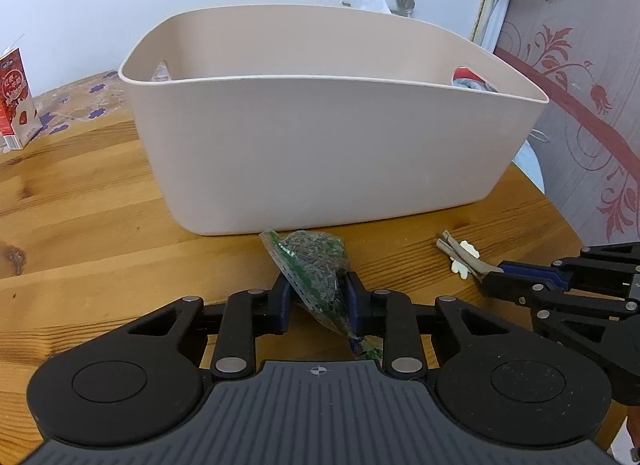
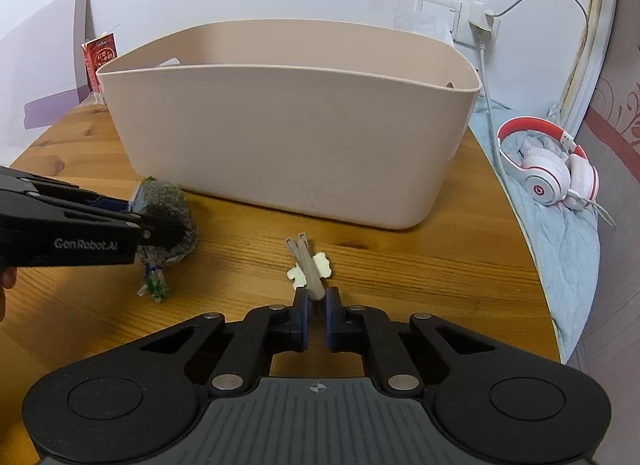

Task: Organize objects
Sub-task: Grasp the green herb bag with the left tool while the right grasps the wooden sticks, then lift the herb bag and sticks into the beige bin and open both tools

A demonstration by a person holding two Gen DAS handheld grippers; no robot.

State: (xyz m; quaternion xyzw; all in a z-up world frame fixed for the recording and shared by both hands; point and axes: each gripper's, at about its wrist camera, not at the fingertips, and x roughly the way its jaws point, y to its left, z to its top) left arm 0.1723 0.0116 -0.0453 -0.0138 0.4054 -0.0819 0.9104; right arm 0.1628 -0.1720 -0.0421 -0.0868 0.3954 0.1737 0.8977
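Note:
A large beige plastic bin [image 1: 320,153] stands on the wooden table [image 1: 80,225]; it also shows in the right wrist view [image 2: 288,145]. My left gripper [image 1: 318,289] is shut on a clear bag of grey-green pellets [image 1: 316,265], close in front of the bin. The bag also shows in the right wrist view [image 2: 168,205], in the left gripper [image 2: 160,231]. My right gripper [image 2: 317,301] is shut on a beige hair clip with a cream flower [image 2: 308,265], low over the table. The clip also shows in the left wrist view [image 1: 460,255], in the right gripper [image 1: 492,275].
A red milk carton [image 1: 16,97] stands at the table's far left. White and red headphones [image 2: 552,169] lie on a blue cloth right of the table edge. Some items lie inside the bin [image 1: 474,83]. A wall socket with a cable [image 2: 482,29] is behind.

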